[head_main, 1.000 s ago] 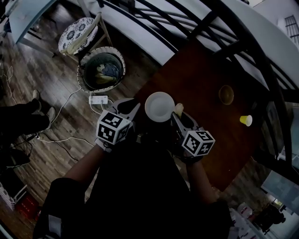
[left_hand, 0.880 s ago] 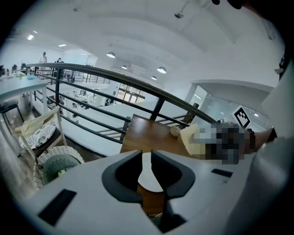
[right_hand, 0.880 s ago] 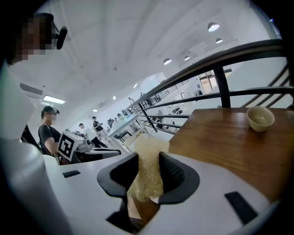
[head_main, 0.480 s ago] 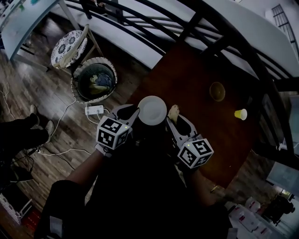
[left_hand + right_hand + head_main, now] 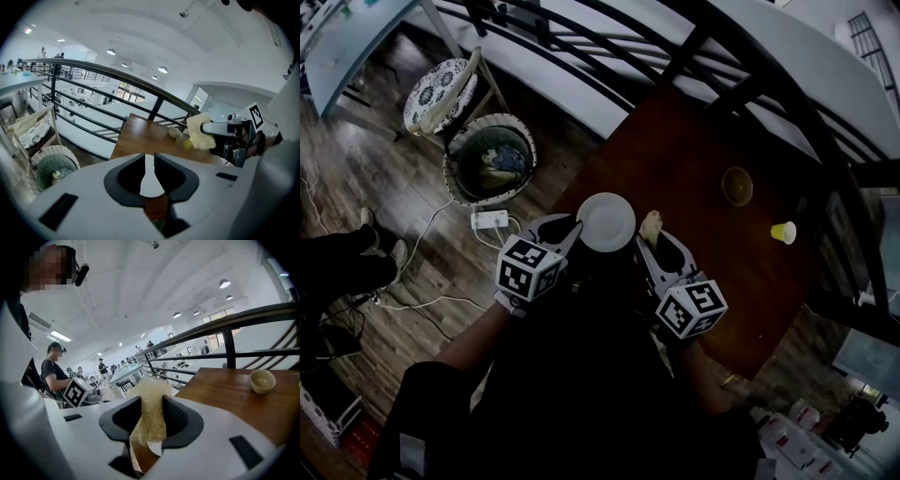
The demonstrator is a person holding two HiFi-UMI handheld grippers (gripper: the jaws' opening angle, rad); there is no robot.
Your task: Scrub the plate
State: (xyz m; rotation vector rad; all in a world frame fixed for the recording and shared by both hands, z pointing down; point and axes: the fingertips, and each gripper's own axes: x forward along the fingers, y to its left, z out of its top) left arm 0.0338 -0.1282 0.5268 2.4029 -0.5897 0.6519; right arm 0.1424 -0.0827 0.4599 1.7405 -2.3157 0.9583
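**A:** Plate [image 5: 607, 222] first. Where does it sit?

**B:** Middle of the head view, white and round, over the near-left edge of the brown table [image 5: 703, 150]. I cannot tell whether it rests on the wood or is held off it.

**A:** What has hold of it?

**B:** The left gripper [image 5: 570, 228], at the plate's left rim. In the left gripper view its jaws are pressed onto a thin white sliver of plate [image 5: 151, 183], seen edge-on.

**A:** And the other one?

**B:** The right gripper [image 5: 650, 240] is just right of the plate. Its jaws pinch a pale yellow sponge [image 5: 149, 404] that sticks out past the tips. The sponge is just beside the plate's right rim. Touching or not, I cannot tell.

**A:** Farther out?

**B:** A small bowl [image 5: 736, 185] sits toward the upper right of the table, with a yellow cup [image 5: 783, 232] below and right of it. Both are well apart from the plate. At upper left, off the table, a round basket [image 5: 490, 161] stands on the floor. A patterned stool [image 5: 439, 92] is above it and a white power strip [image 5: 488, 221] below it.
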